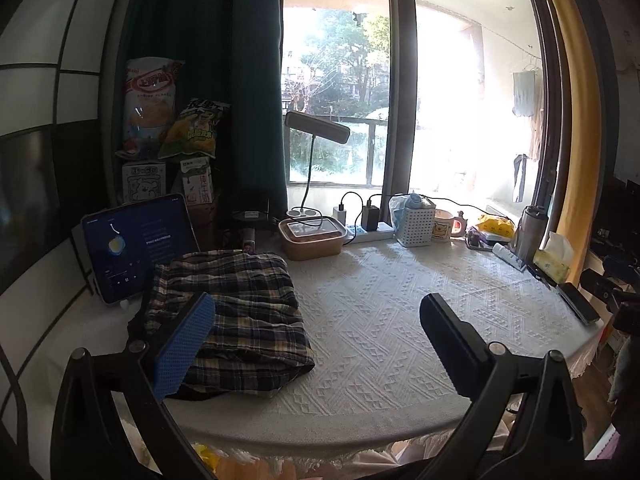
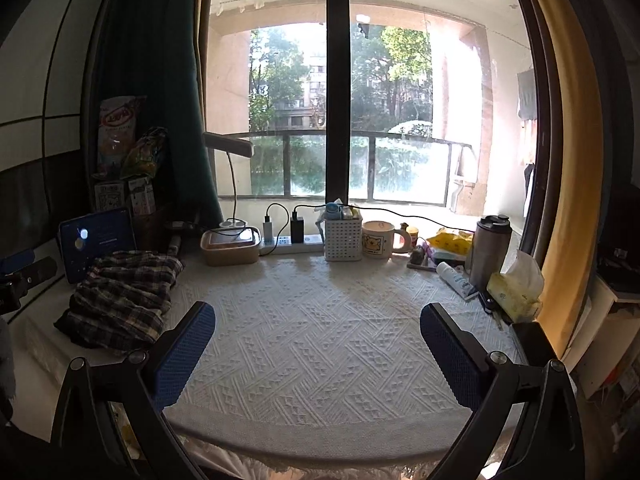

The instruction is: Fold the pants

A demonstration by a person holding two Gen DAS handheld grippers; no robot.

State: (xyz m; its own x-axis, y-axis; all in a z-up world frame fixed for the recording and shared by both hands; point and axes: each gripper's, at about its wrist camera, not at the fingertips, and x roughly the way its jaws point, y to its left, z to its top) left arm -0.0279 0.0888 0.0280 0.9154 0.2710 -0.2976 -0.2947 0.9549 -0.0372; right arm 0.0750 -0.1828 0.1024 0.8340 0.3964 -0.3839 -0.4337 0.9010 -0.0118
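The plaid pants (image 1: pixel 236 316) lie folded in a compact bundle on the left of the white textured tablecloth (image 1: pixel 400 312). My left gripper (image 1: pixel 316 336) hovers above the table's near edge, jaws wide apart and holding nothing; its blue left pad (image 1: pixel 184 348) overlaps the bundle's near corner in the picture. In the right wrist view the same pants (image 2: pixel 124 296) sit to the left, in front of a tablet. My right gripper (image 2: pixel 316 348) stands open over bare cloth with nothing between its pads, well right of the pants.
A lit tablet (image 1: pixel 136 244) leans behind the pants. Along the window stand a lunch box (image 1: pixel 312 238), power strip (image 1: pixel 372 232), white basket (image 2: pixel 343 238), mug (image 2: pixel 380 240), steel flask (image 2: pixel 490 250) and tissue pack (image 2: pixel 516 284). Snack bags (image 1: pixel 152 108) pile far left.
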